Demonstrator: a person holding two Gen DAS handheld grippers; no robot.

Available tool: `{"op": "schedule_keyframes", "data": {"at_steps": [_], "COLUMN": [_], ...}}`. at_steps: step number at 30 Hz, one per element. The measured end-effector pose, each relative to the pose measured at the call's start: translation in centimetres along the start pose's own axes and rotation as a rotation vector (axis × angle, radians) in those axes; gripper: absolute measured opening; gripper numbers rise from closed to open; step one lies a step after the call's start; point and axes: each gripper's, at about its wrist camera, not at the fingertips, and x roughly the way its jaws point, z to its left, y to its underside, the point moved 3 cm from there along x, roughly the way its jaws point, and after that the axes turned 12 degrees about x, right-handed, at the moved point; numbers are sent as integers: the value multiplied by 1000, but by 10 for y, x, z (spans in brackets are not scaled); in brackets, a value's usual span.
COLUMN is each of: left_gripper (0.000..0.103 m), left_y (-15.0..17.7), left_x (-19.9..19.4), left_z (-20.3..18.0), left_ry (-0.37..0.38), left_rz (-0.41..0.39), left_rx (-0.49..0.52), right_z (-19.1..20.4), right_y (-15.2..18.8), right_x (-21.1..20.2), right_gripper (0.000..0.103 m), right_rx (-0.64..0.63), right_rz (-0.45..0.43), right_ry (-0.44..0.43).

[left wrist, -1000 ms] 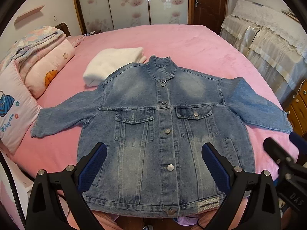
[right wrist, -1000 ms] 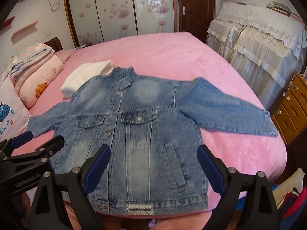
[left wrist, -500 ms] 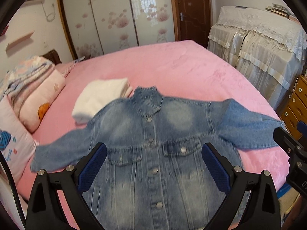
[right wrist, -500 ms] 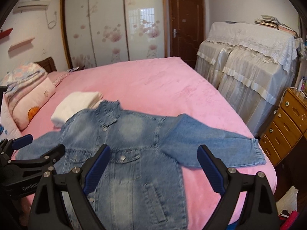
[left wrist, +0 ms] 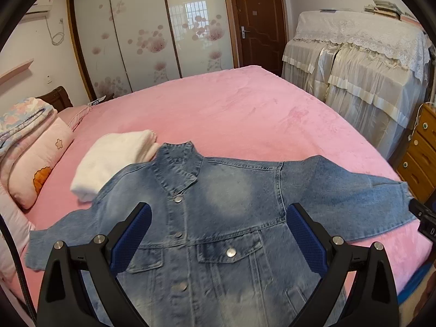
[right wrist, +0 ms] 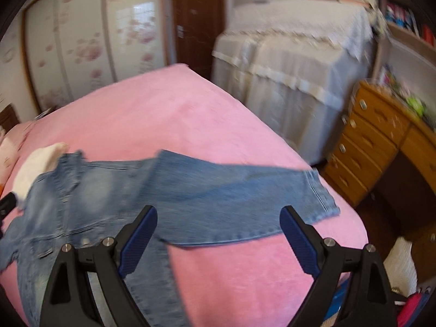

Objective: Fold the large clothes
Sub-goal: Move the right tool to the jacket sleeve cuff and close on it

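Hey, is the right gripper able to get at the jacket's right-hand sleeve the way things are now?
Probably yes. The right gripper is open, and the sleeve lies flat on the pink bed ahead of its fingers, nothing on top.

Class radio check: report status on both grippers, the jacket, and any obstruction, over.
Left gripper open, over jacket chest. Right gripper open, over sleeve. Denim jacket flat on bed, unfolded, buttoned. Folded white garment under one shoulder.
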Motion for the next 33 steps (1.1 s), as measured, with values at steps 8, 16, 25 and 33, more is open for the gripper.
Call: {"op": "schedule_keyframes", "data": {"at_steps": [8, 16, 25, 33], "left_gripper": [99, 99, 99, 99], "left_y": [12, 11, 26, 42], "left_x": [51, 92, 108, 99], "left_z": [-33, -52, -44, -15], "left_ry": [34, 56, 100, 116], "left_rz": [14, 67, 142, 157], "left_rx": [8, 18, -31, -78], "right_z": [-103, -164, -185, -141], "right_y": [4, 15, 12, -24], "right_x": [98, 157, 185, 150], "right_gripper": [86, 77, 27, 8], "right_rx": [269, 518, 595, 432], "right_rz": [156, 261, 250, 88], "right_ry": [97, 94, 132, 29]}}
